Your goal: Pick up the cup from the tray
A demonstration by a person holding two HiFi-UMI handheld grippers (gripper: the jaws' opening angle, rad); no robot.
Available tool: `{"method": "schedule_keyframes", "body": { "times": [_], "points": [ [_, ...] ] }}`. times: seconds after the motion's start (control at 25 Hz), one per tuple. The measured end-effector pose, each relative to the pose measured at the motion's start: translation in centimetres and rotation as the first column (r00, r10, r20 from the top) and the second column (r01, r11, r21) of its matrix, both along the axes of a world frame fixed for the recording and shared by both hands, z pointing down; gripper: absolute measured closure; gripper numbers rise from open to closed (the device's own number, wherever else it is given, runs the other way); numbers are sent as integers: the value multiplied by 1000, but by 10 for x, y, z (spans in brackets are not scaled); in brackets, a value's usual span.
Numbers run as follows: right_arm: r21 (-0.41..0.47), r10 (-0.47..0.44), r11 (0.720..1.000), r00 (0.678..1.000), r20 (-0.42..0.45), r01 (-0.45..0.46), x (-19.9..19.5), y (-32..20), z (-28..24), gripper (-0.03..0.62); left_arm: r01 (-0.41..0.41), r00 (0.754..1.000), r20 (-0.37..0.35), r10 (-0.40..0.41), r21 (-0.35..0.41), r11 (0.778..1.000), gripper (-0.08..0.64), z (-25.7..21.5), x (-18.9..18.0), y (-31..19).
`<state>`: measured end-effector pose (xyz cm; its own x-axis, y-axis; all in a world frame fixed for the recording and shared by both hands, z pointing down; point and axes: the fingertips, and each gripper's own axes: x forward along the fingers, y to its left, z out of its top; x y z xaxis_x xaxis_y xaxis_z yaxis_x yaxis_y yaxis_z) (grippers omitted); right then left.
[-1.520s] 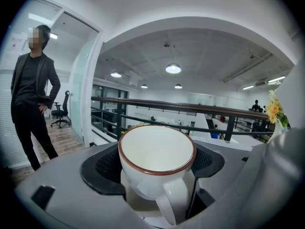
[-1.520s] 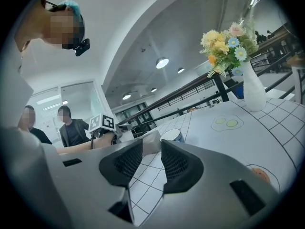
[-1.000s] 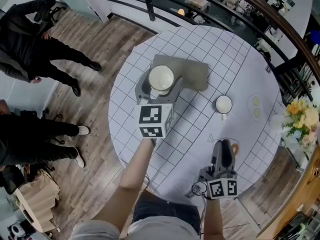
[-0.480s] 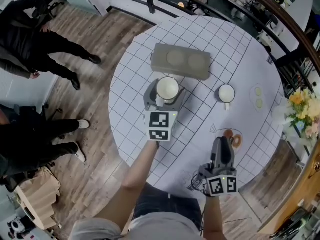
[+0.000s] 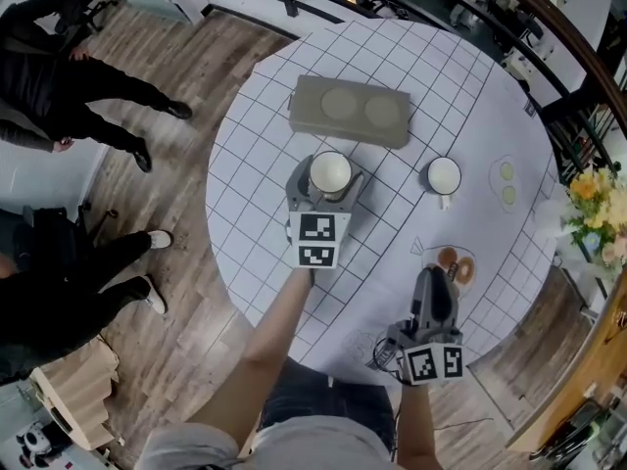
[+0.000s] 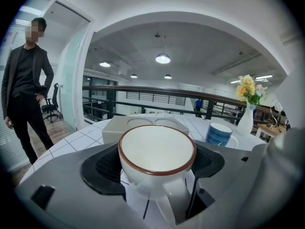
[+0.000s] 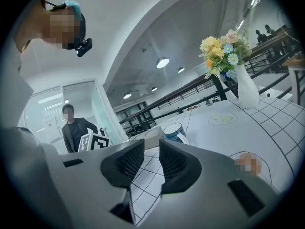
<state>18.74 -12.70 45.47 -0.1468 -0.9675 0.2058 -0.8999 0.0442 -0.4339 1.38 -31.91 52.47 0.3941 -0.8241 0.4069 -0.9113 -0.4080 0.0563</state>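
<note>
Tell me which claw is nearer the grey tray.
Left. The left claw, closed on the white cup, is just on the near side of the tray, apart from it. The right claw, open and empty, is far off toward the near edge of the table.

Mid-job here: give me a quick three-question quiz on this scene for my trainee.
1. True or false: the grey tray has a cup sitting in one of its two round hollows.
2. Multiple choice: what is clamped between the left gripper pads? A) the white cup with the brown rim B) a spoon C) nothing
3. Fill in: the gripper with nothing between its jaws is the ____ gripper.

Key: 1 false, both hollows are bare; 2 A; 3 right gripper, jaws slightly apart over the table.
</note>
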Motion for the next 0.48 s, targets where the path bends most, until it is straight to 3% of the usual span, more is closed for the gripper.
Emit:
{"method": "schedule_keyframes", "body": {
  "times": [0.32, 0.48],
  "points": [
    [-20, 8, 1000, 1000, 0, -8, 3, -2, 8, 502, -19, 1000, 21, 19, -25, 999, 147, 22, 6, 1],
    [-25, 9, 1000, 1000, 2, -9, 4, -3, 10, 502, -20, 1000, 22, 20, 0, 1000, 147, 23, 6, 4]
  ]
}}
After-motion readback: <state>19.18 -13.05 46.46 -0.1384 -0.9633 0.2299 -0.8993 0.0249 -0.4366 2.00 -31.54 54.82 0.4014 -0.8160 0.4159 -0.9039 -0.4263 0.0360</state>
